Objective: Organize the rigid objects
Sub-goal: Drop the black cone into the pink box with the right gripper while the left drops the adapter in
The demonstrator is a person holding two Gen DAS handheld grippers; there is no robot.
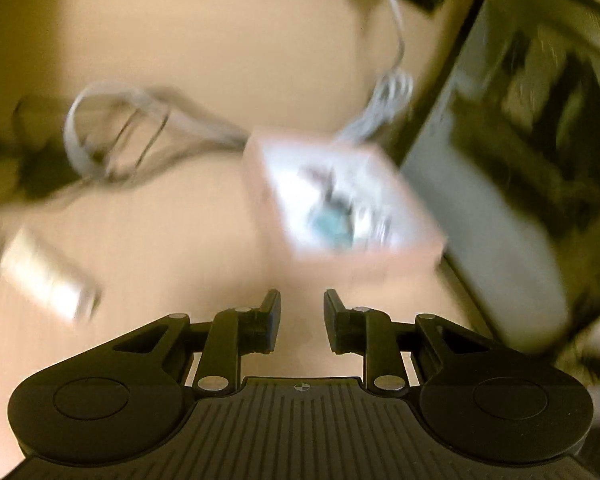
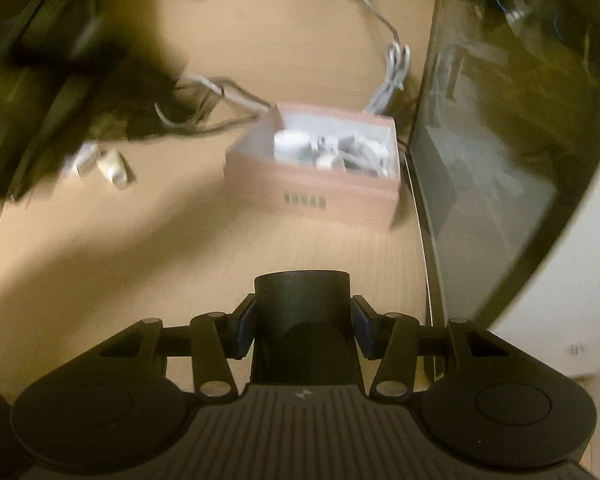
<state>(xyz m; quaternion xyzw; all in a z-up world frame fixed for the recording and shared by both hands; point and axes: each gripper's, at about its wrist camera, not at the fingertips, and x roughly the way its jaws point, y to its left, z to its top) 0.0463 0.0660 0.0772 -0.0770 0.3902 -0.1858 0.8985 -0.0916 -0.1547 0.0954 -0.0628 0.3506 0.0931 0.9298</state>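
A pink open box [image 2: 320,188] stands on the tan table with several white and grey items inside; it also shows blurred in the left wrist view [image 1: 340,200]. My right gripper [image 2: 302,328] is shut on a black cylinder [image 2: 302,320], held above the table in front of the box. My left gripper [image 1: 302,320] is open and empty, above the table just short of the box. Two small white objects [image 2: 108,164] lie on the table left of the box. A white blurred object [image 1: 48,276] lies at the left in the left wrist view.
A dark monitor screen [image 2: 480,140] stands right of the box, also in the left wrist view [image 1: 512,168]. Grey cables [image 2: 216,96] loop behind the box. A dark blurred shape [image 2: 72,48] hangs at the upper left.
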